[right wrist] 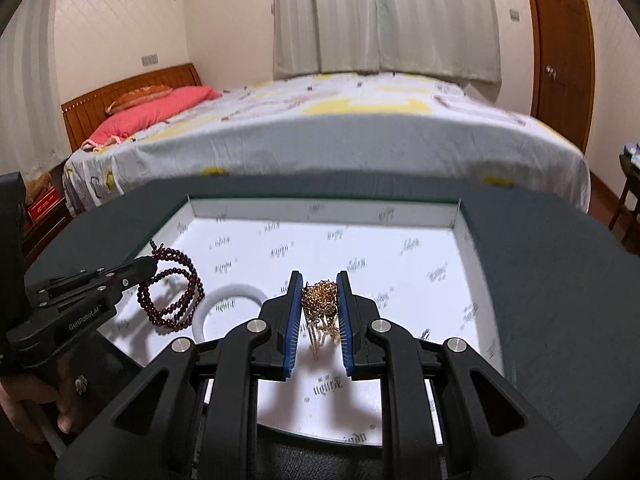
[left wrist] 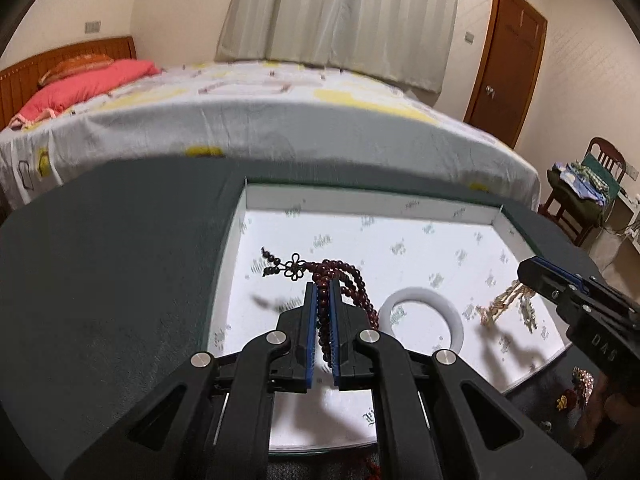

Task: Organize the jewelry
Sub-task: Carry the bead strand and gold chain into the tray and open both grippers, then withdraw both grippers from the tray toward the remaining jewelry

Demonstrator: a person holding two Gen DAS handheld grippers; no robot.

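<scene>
My left gripper (left wrist: 322, 286) is shut on a dark red bead strand (left wrist: 352, 276) with a black knot, and the loops hang above the left part of a white printed tray (left wrist: 360, 206). The same bead strand (right wrist: 172, 296) dangles from the left gripper (right wrist: 150, 266) in the right wrist view. My right gripper (right wrist: 319, 278) is shut on a gold chain (right wrist: 320, 300) that hangs over the tray's (right wrist: 320, 210) middle. In the left wrist view that gold chain (left wrist: 504, 300) dangles from the right gripper (left wrist: 522, 272). A white bangle (left wrist: 424, 316) (right wrist: 230, 300) lies flat in the tray between the two.
The tray sits on a dark grey table top (left wrist: 120, 260). More small jewelry (left wrist: 580, 384) lies on the table at the near right. A bed (right wrist: 320, 128) stands just behind the table, a chair (left wrist: 588, 200) with clothes at the right. A hand (right wrist: 28, 412) holds the left gripper.
</scene>
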